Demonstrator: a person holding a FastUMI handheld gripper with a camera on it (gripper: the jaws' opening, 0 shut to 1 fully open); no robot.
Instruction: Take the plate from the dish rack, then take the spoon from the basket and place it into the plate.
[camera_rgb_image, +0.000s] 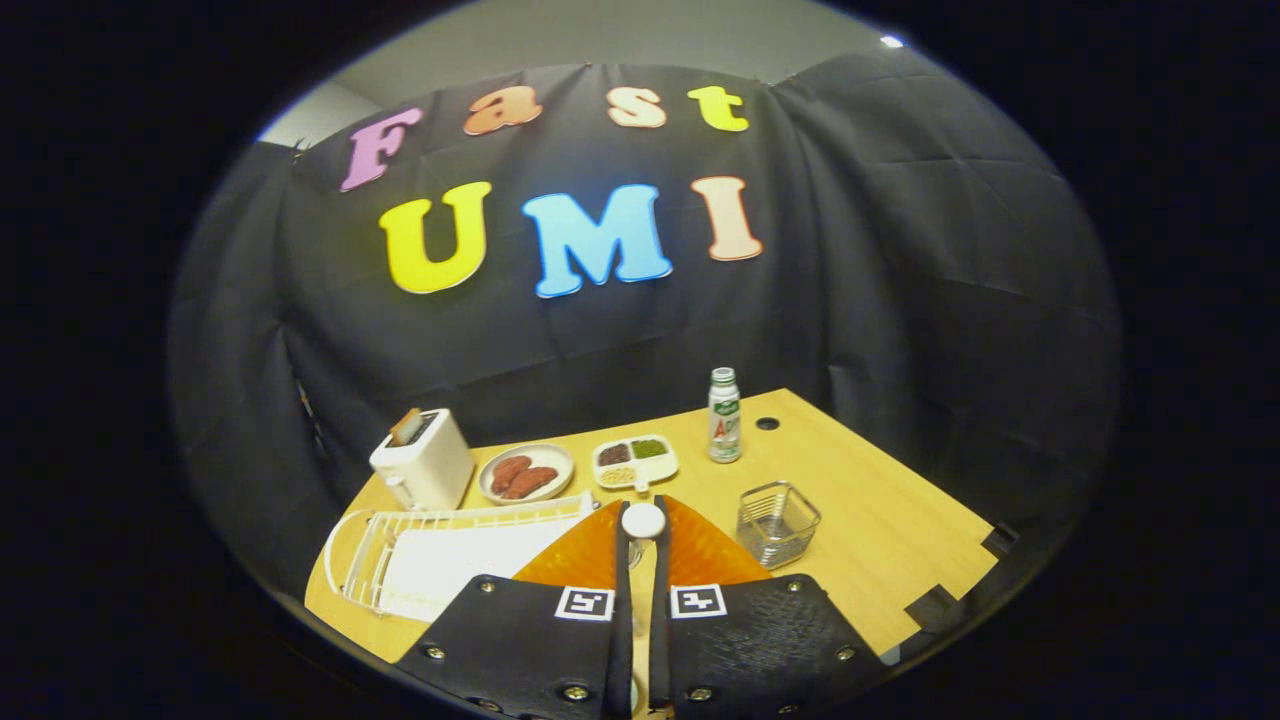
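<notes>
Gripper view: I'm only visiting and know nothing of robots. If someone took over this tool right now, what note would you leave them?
Gripper: fingers closed on the white spoon, whose round end sticks out past the fingertips.
Orange plate: out of the dish rack, lying under the fingers, beside the rack.
Basket: on the table off to one side of the fingers; no spoon seen in it.
Done: plate taken out, spoon picked up.
Left: lower the spoon and release it into the plate.
</notes>
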